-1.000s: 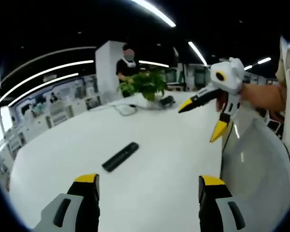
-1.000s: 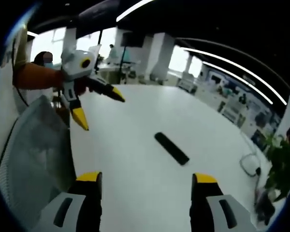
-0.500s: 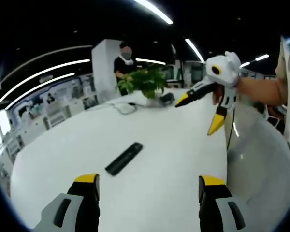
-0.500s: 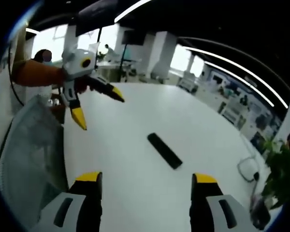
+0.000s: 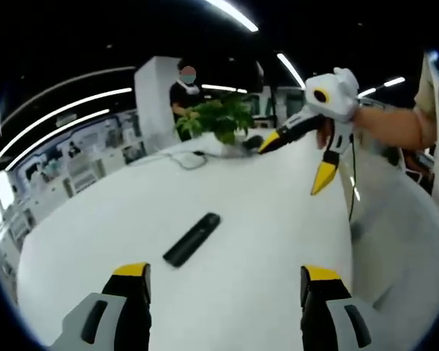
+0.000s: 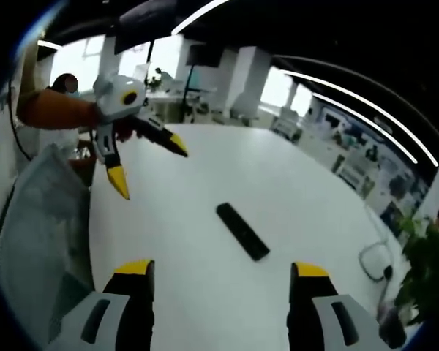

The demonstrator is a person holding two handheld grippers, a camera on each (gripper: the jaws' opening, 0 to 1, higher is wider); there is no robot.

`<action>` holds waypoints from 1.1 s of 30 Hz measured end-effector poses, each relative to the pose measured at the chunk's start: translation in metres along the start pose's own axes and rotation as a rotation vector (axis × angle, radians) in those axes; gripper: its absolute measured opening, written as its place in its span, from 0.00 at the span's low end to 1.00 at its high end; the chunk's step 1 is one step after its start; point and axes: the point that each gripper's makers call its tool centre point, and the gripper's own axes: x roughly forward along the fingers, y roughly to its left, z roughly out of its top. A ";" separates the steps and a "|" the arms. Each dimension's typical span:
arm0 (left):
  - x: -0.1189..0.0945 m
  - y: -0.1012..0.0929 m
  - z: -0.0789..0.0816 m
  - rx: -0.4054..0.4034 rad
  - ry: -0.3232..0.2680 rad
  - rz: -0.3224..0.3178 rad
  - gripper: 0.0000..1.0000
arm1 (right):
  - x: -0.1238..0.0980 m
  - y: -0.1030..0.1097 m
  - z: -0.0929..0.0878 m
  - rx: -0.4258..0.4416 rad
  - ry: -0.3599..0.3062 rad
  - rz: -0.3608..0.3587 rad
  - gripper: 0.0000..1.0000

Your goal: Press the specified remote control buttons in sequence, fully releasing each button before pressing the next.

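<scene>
On the white table: we see one remote (image 5: 192,239), well apart from both tools.
Left gripper (image 5: 224,292): jaws wide apart, holding nothing, touching nothing; we see it again in the right gripper view, raised over the table's edge, its two jaws spread.
Right gripper (image 6: 220,289): jaws wide apart, empty; in the left gripper view it hangs above the far right of the table, jaws splayed.
Remote: black, slim, flat bar with rounded ends, lying slantwise on the bare top.
Table (image 5: 263,212): smooth, white, rounded edge.
Gripper build: white and grey bodies, black jaws with yellow tips.
Far end: a leafy green plant (image 5: 218,121) and a white cable (image 5: 177,158).
</scene>
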 end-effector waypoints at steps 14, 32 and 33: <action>0.008 0.015 0.003 0.021 0.015 -0.007 0.86 | 0.009 -0.017 0.006 -0.044 0.021 0.022 0.73; 0.024 0.035 0.007 0.059 0.043 -0.025 0.86 | 0.020 -0.035 0.001 -0.073 0.064 0.053 0.72; 0.025 0.036 0.007 0.062 0.045 -0.027 0.86 | 0.021 -0.036 0.001 -0.075 0.066 0.056 0.71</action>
